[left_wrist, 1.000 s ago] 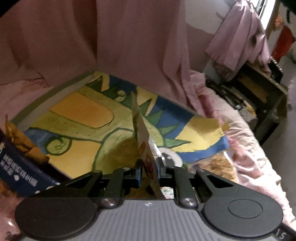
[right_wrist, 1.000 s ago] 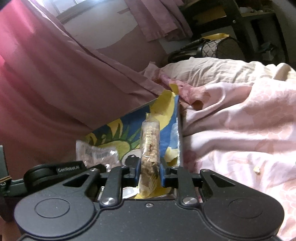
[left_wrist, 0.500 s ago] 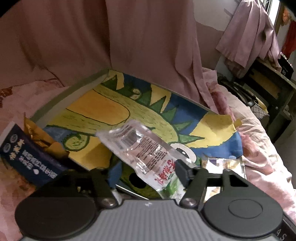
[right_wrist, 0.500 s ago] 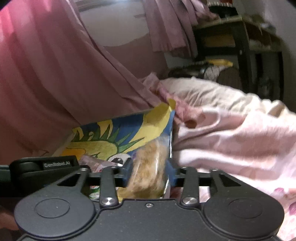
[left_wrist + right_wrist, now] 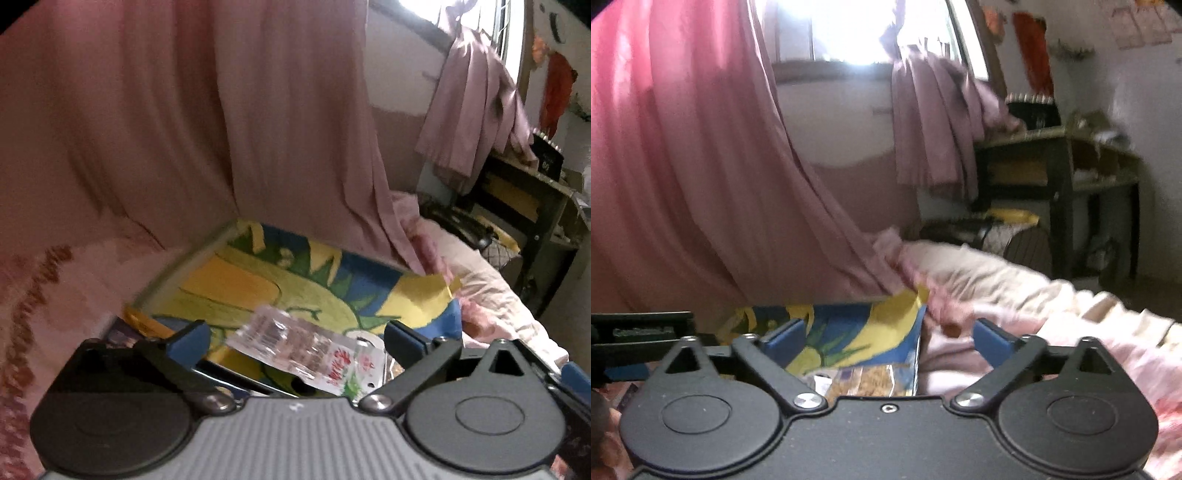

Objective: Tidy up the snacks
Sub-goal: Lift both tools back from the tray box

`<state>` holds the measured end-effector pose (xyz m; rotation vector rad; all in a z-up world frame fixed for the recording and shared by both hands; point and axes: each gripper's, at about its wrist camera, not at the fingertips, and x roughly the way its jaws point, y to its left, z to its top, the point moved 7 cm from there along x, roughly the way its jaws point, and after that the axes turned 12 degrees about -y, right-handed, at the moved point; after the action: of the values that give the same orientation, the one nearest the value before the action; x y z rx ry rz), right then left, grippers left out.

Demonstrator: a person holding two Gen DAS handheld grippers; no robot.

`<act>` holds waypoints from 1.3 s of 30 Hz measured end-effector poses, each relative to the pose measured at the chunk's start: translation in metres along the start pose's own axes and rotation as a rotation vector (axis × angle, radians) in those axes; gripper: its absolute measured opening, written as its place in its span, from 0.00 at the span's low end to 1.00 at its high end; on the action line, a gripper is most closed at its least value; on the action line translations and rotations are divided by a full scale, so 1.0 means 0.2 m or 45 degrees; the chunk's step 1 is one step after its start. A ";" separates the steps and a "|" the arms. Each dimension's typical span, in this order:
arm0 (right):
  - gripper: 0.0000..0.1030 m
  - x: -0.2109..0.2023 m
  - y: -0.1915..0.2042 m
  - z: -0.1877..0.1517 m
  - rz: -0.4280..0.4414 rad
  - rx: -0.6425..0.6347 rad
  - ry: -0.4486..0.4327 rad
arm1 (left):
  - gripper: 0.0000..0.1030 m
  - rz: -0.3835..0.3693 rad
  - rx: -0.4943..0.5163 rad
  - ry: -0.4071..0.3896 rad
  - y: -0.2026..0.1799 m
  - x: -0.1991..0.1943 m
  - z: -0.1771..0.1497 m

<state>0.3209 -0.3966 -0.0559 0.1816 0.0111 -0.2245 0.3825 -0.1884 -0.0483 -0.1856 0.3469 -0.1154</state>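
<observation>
Snack packet [image 5: 314, 354]: clear, lying on the painted board [image 5: 236, 284], released there for sorting.
Left gripper [image 5: 295, 339]: jaws just opened wide, packet loose between.
Right gripper [image 5: 888, 338]: likewise spread; nut packet [image 5: 871, 380] dropped on the board's near edge.

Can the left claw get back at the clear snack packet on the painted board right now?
Probably yes: the left claw is wide open, the clear snack packet lies just beyond its fingers with nothing in between.
</observation>
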 end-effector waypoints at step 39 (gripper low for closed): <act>0.99 -1.07 0.32 0.02 0.045 -0.006 0.064 | 1.00 0.045 0.101 -0.056 0.61 -0.97 -0.30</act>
<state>0.1271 -0.2898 -0.0336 0.1827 0.0584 -0.1846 0.1901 -0.0500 -0.0648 -0.1032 0.3007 -0.0898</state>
